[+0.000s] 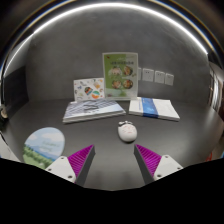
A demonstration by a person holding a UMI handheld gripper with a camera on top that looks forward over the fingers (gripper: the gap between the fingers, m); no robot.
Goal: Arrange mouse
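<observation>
One mouse (127, 131), white, is sitting on the dark tabletop (60, 135), just ahead of the gripper (114, 157) and roughly centred on the gap between its fingers, maybe a touch right of centre. Nothing is touching it yet.

Jaws are standing wide, empty, purple pads (82, 157) facing inward. The spread looks wider than the mouse, so my read is they're being held that way to straddle it on the approach.

Beyond the mouse, two flat items are lying side by side: an open booklet (92, 110) far left and a white sheet with a blue stripe (154, 108) far right. The mouse is lying close in front of the gap between them, apart from both. A leaflet (120, 75) is standing upright against the far wall, with a smaller card (88, 88) to its left, probably propped there so they stay readable. Near left, just beside the left finger, a round disc with a landscape print (43, 145) is lying flat.

Judgement: task is at the reach stage, grasp not yet made. Next move is calling for a straight push forward and down so both pads are flanking the mouse's sides. Risk: smooth rounded shell could be slipping out or getting nudged toward the papers if contact is uneven.
</observation>
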